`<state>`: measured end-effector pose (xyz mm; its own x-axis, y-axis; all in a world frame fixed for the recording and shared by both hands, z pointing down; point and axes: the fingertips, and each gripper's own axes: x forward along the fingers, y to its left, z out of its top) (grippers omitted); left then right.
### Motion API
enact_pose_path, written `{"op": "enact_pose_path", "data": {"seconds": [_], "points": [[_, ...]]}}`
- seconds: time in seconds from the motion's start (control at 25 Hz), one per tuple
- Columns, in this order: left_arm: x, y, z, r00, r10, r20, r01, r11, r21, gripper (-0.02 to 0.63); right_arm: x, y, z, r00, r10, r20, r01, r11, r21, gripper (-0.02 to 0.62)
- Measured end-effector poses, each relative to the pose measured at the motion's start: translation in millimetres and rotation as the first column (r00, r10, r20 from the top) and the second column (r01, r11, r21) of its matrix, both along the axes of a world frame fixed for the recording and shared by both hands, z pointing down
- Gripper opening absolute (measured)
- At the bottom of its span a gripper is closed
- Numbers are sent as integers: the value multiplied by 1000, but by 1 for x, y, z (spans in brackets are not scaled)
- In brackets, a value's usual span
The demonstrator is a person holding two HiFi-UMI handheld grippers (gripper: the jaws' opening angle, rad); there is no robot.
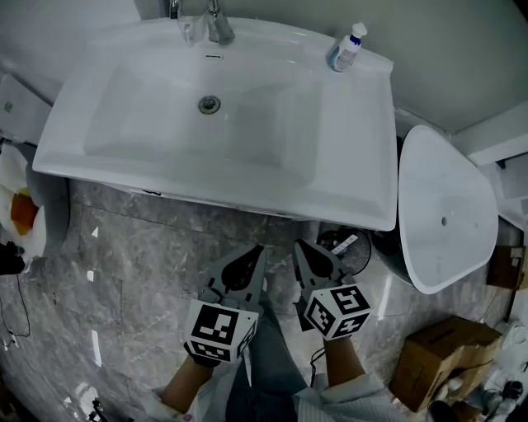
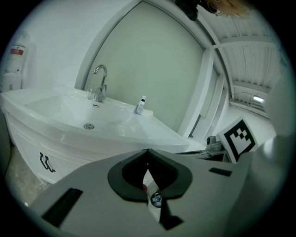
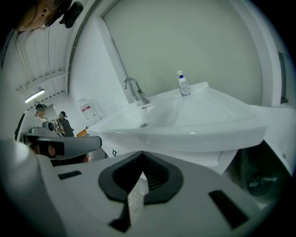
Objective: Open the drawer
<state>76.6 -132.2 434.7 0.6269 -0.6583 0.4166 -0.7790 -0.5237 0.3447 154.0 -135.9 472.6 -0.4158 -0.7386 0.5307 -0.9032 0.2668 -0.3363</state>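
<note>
The drawer belongs to the white cabinet under the sink; from the head view the basin's rim hides its front. A dark handle on the curved cabinet front shows in the left gripper view, and a small one in the right gripper view. My left gripper and right gripper are side by side over the marble floor, just short of the sink's front edge and pointing at it. Both are shut with nothing between the jaws, and their tips meet in their own views, left gripper and right gripper.
A faucet and a small bottle stand at the back of the sink. A white ceramic fixture leans at the right, with a cardboard box in front of it. A white and orange object is at the left edge.
</note>
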Motion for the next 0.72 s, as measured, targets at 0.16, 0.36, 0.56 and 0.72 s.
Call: {"op": "enact_pose_path", "data": {"seconds": [0.16, 0.36, 0.56, 0.72], "points": [[-2, 1, 28, 1000, -2, 8, 2, 1000, -22, 17, 3, -3, 25, 1000, 3, -16, -3, 1000, -15, 8], [-7, 2, 56, 1000, -26, 2, 26, 999, -41, 17, 5, -6, 57, 999, 6, -39, -7, 1000, -22, 8], [-6, 2, 84, 999, -39, 5, 39, 998, -48, 17, 3, -10, 92, 997, -1, -77, 1, 1000, -13, 8], [-5, 1, 105, 999, -44, -2, 44, 997, -67, 17, -3, -18, 113, 996, -25, -83, 27, 999, 30, 8]]}}
